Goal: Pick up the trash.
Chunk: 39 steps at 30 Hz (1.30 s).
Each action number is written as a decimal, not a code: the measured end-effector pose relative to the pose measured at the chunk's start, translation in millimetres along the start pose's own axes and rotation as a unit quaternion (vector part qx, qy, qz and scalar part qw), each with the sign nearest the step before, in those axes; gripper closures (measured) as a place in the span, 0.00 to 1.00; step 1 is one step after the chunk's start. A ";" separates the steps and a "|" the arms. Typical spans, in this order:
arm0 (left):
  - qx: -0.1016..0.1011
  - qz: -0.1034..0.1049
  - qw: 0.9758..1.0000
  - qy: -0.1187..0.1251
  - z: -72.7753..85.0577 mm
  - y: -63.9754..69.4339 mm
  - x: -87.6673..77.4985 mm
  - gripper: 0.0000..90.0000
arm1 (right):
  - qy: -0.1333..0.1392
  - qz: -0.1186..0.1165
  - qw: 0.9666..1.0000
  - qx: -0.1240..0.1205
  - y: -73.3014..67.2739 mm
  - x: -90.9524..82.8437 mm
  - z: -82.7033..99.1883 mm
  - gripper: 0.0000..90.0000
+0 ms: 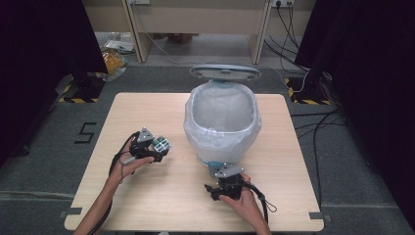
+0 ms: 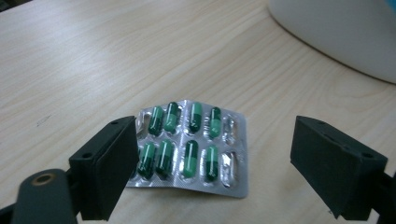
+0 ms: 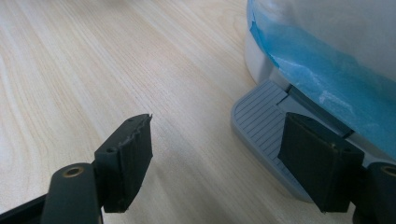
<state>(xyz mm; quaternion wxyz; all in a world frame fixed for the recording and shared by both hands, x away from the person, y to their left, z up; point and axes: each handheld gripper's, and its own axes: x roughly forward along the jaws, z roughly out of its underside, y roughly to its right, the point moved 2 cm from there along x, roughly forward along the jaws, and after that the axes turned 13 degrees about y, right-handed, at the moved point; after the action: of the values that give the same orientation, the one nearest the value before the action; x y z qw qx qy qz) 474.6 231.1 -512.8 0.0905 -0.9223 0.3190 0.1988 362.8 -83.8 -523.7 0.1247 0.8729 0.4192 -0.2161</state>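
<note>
Blister pack (image 1: 161, 144) of green capsules lies on wooden table (image 1: 147, 112), left of pedal bin (image 1: 222, 122) with white liner and raised lid (image 1: 225, 72).

High view: left gripper (image 1: 155, 152) just beside pack; right gripper (image 1: 219, 188) at bin's front base.

Left gripper view: jaws spread wide, pack (image 2: 190, 147) flat between them — untouched; bin wall (image 2: 341, 32) beyond.

Right gripper view: jaws spread, empty; right jaw over grey ribbed foot pedal (image 3: 261, 126) — blue-edged liner (image 3: 322, 70) above.

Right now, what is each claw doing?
Left claw: open, jaws either side of the blister pack, not gripping it.
Right claw: open, empty, by the bin pedal.
</note>
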 end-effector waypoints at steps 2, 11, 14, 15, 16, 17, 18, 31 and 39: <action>-0.012 -0.002 1.000 0.002 -1.2 -4.0 4.3 0.17 | 0.000 -0.001 1.000 0.003 0.4 -0.2 -0.1 0.28; -0.005 -0.005 1.000 -0.028 1.4 -13.1 16.3 0.17 | 0.000 -0.002 1.000 0.002 0.4 -0.2 0.0 0.28; -0.008 -0.007 0.999 -0.035 3.2 -14.0 21.8 0.17 | 0.001 -0.003 1.000 0.003 0.6 -0.1 0.0 0.28; -0.009 -0.006 0.999 -0.039 4.3 -14.2 24.0 0.17 | 0.000 -0.002 1.000 0.001 0.5 -0.2 -0.1 0.28; -0.009 -0.005 0.999 -0.045 5.6 -14.8 26.2 0.17 | 0.000 -0.002 1.000 0.002 0.3 -0.3 0.0 0.28; -0.014 -0.002 0.999 -0.048 7.0 -15.5 28.4 0.16 | 0.001 -0.003 1.000 0.003 0.5 -0.4 0.2 0.28; -0.026 0.000 0.998 -0.050 8.4 -16.1 30.2 0.16 | 0.000 -0.003 1.000 0.003 0.5 -0.5 0.2 0.28; -0.066 -0.024 0.997 -0.027 11.1 -17.7 23.4 0.29 | 0.001 -0.005 1.000 0.003 1.4 -0.5 0.2 0.28; -0.073 -0.020 0.997 -0.004 12.1 -11.2 6.8 0.33 | 0.000 -0.003 1.000 0.000 0.5 -0.4 0.2 0.28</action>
<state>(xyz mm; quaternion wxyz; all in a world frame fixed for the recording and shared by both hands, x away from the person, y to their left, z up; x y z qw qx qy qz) 482.7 239.7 -526.2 0.0281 -0.9317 0.2851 0.2232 362.9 -84.4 -523.6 0.1240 0.8717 0.4219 -0.2162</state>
